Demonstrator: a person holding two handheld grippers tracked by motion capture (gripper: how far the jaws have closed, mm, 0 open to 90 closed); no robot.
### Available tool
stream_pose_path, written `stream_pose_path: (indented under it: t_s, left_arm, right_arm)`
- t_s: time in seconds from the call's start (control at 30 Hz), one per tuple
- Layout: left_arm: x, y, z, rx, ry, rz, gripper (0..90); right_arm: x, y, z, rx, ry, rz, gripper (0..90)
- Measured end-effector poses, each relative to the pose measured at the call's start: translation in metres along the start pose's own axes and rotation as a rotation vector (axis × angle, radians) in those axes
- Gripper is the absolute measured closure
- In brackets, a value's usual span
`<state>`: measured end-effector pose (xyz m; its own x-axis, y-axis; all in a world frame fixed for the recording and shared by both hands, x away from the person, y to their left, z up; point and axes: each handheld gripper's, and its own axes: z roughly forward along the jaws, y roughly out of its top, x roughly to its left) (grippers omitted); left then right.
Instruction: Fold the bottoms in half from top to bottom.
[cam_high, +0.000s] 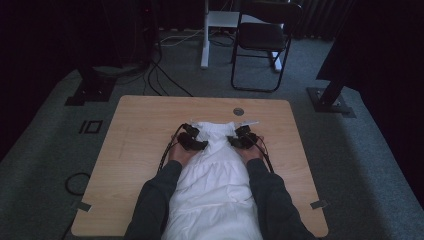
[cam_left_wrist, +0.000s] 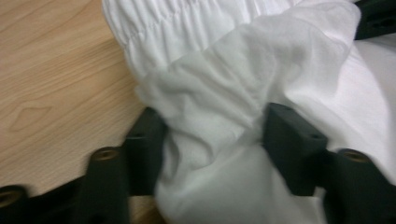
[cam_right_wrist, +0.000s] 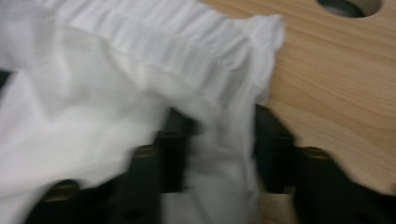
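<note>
White, crinkled cloth (cam_left_wrist: 224, 107), soft with a gathered, ribbed band at its far end, lies along the pale wood-grain counter (cam_high: 140, 135). Left tongs (cam_left_wrist: 212, 135) pinch a bunched fold; right tongs (cam_right_wrist: 219, 135), blurred, seem clenched on the cloth's edge.

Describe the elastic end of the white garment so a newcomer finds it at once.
On the wooden table, follow the white garment away from the person. Its far end is the gathered band, between the left hand-held gripper and right hand-held gripper, ruched unlike the smoother cloth.
</note>
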<state>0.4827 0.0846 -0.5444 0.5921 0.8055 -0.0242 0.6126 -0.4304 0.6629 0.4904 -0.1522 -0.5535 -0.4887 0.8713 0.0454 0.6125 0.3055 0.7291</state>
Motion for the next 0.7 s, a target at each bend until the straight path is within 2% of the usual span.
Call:
stream_pose_path:
  t_s: [0.07, 0.13, 0.2, 0.27, 0.33, 0.4, 0.5, 0.6, 0.63, 0.7]
  left_arm:
    - [-0.001, 0.002, 0.0, 0.01, -0.008, -0.023, 53.5]
    - [-0.001, 0.004, -0.001, 0.024, -0.024, -0.029, 65.3]
    - [0.001, 0.004, -0.003, 0.034, -0.039, -0.024, 78.0]
    - [0.004, 0.008, -0.007, 0.026, -0.038, -0.012, 82.8]
    - [0.006, 0.019, -0.019, -0.011, -0.038, 0.002, 84.0]
    - [0.007, 0.033, -0.032, -0.051, -0.028, 0.025, 84.5]
    - [0.009, 0.059, -0.059, -0.119, -0.006, 0.063, 84.6]
    - [0.012, 0.085, -0.087, -0.197, 0.007, 0.097, 84.6]
    - [0.013, 0.093, -0.096, -0.223, 0.013, 0.102, 84.7]
    - [0.016, 0.104, -0.108, -0.244, 0.024, 0.109, 84.7]
  right_arm:
    - [0.001, 0.001, -0.001, 0.009, 0.028, 0.019, 76.9]
    - [-0.001, 0.002, 0.0, 0.021, 0.068, 0.047, 83.5]
    - [-0.006, 0.004, 0.0, 0.033, 0.098, 0.075, 85.0]
    - [-0.01, 0.005, -0.002, 0.033, 0.106, 0.083, 85.5]
    - [-0.012, 0.01, -0.006, 0.018, 0.105, 0.077, 85.6]
    - [-0.014, 0.019, -0.014, -0.009, 0.1, 0.062, 85.6]
    - [-0.017, 0.042, -0.033, -0.079, 0.095, 0.049, 85.5]
    - [-0.023, 0.072, -0.061, -0.176, 0.09, 0.016, 85.4]
    - [-0.024, 0.082, -0.071, -0.221, 0.094, 0.021, 85.4]
    - [-0.023, 0.1, -0.088, -0.271, 0.086, 0.006, 85.4]
